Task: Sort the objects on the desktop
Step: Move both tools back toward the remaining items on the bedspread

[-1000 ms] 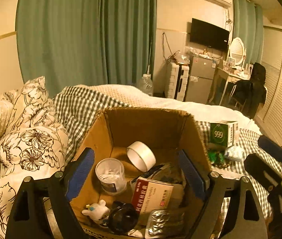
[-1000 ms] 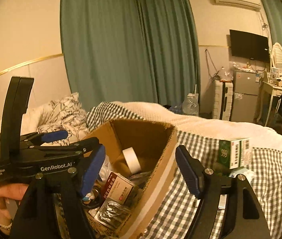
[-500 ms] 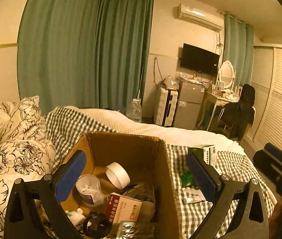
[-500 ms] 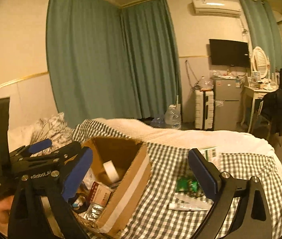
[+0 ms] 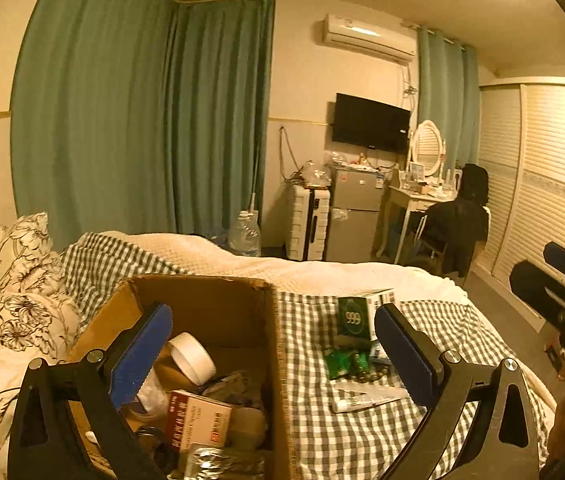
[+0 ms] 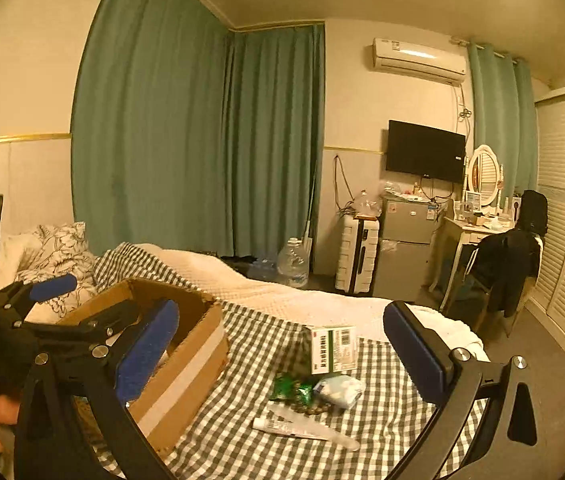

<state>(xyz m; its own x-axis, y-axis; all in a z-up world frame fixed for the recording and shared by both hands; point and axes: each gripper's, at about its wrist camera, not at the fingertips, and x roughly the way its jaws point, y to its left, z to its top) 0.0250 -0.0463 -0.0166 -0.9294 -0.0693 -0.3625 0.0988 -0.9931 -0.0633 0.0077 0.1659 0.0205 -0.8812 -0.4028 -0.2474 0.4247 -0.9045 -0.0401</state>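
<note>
Right wrist view: the right hand-held gripper [image 6: 282, 354] has just spread wide, nothing between its pads — the left hand-held gripper [image 5: 272, 350] likewise. Right of the cardboard box [image 6: 186, 364], the green medicine box [image 6: 332, 350] stands upright on soft bedding; a clumsy approach could topple it.

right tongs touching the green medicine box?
Apart. In the right wrist view the right tongs stand open and empty, and the green medicine box stands on the checked cloth beyond the blue pads.
</note>
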